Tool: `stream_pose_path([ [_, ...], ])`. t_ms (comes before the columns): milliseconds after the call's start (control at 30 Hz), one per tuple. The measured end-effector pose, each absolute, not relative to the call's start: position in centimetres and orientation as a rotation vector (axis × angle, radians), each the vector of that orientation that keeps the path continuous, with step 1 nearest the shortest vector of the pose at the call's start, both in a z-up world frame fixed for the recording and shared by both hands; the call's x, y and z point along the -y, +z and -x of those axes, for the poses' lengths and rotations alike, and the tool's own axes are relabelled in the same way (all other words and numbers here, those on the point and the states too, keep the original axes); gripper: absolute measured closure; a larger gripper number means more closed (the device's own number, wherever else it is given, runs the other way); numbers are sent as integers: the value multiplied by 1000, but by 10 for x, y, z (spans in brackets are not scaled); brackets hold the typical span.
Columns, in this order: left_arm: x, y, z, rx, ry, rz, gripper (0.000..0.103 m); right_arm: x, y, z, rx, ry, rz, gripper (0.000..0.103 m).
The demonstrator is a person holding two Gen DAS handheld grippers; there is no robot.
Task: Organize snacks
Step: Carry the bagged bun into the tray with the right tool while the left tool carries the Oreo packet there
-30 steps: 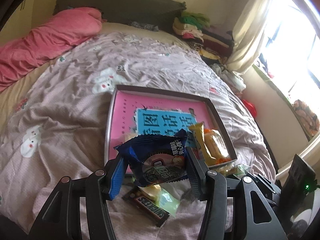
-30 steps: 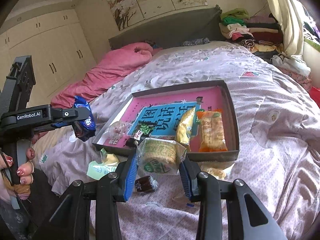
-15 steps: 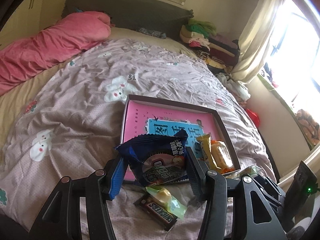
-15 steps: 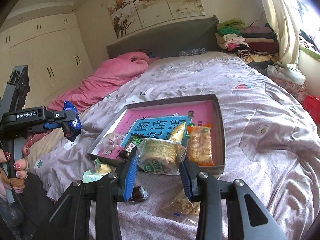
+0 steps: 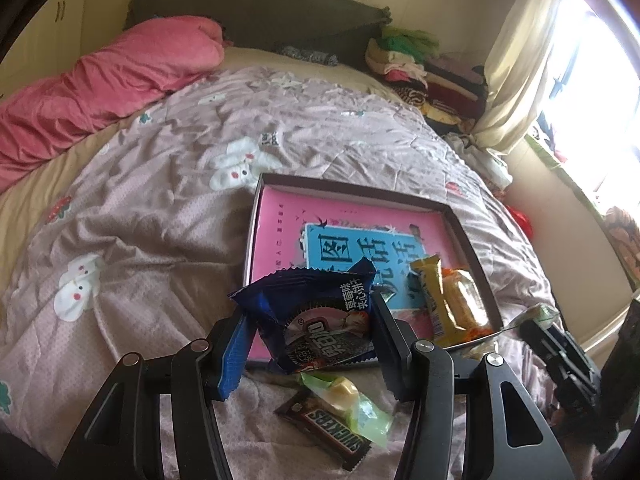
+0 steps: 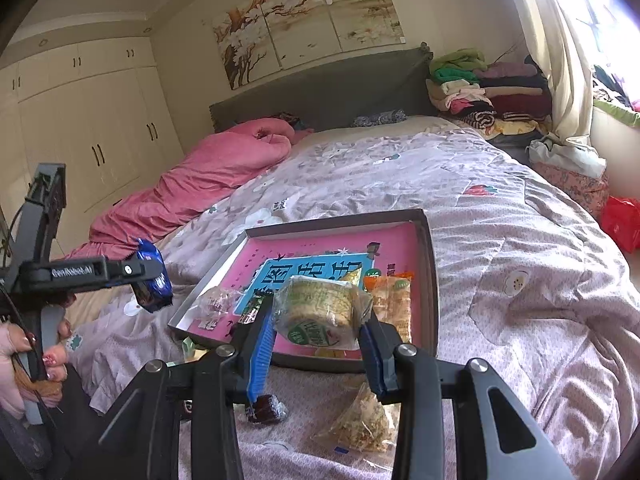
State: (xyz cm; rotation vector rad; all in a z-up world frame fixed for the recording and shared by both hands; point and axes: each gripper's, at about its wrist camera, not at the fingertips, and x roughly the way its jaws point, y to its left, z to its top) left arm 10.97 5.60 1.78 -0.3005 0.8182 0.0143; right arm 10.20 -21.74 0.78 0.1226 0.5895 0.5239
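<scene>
My left gripper (image 5: 310,344) is shut on a blue cookie packet (image 5: 320,324) and holds it above the bed, just before the near edge of the pink-lined box (image 5: 460,220). My right gripper (image 6: 316,344) is shut on a round rice-cracker packet (image 6: 320,312), held above the near edge of the same box (image 6: 430,264). The left gripper with its blue packet (image 6: 150,276) also shows at the left of the right wrist view. In the box lie a yellow bar (image 5: 430,288), an orange packet (image 5: 464,304) and small wrapped sweets (image 6: 218,300).
On the quilt before the box lie a Snickers bar (image 5: 328,428), a green-wrapped sweet (image 5: 348,396), a dark wrapped piece (image 6: 266,408) and a clear packet of crumbly snack (image 6: 360,424). A pink blanket (image 5: 100,80) lies far left. Folded clothes (image 6: 480,92) are stacked by the headboard.
Both grippers have drawn back and risen from the box with their packets still held. The box now looks farther off in both views.
</scene>
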Motion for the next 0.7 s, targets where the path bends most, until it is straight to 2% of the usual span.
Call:
stream_pose_path([
  [700,-47,-23,-135,-879,3,249,46,215,4,-117,-594,486,-128,63],
])
